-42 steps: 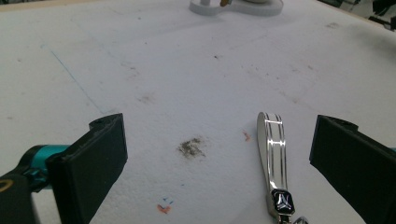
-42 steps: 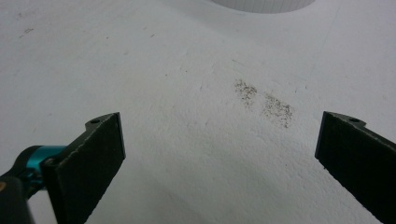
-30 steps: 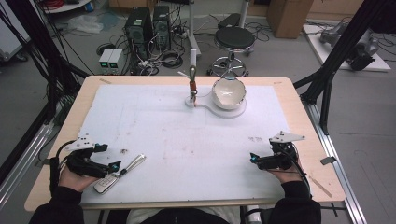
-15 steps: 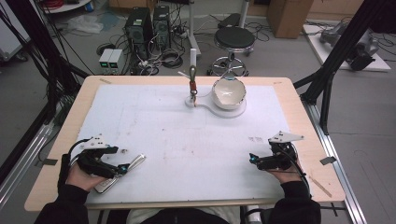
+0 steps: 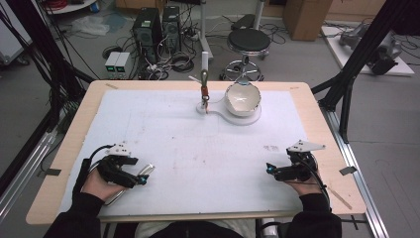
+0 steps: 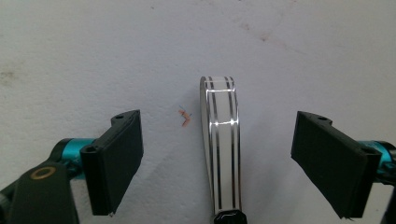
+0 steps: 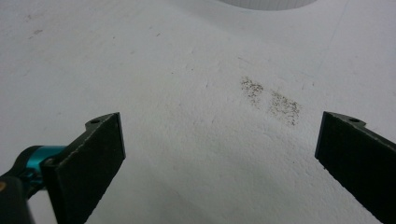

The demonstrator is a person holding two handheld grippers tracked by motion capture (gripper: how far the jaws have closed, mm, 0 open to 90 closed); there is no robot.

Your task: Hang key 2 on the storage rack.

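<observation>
Between the left gripper's parted, closing jaws, untouched: flat-lying tongs, arms seemingly pressed together, pinching nothing

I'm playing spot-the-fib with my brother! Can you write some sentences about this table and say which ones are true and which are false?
1. The shiny metal handle lies between the left gripper's jaws, untouched. True.
2. The right gripper holds a cup. False: its jaws are open over the bare white mat.
3. The white bowl sits at the far side of the table. True.
4. The bowl is right beside the left gripper. False: it is far across the mat.
</observation>
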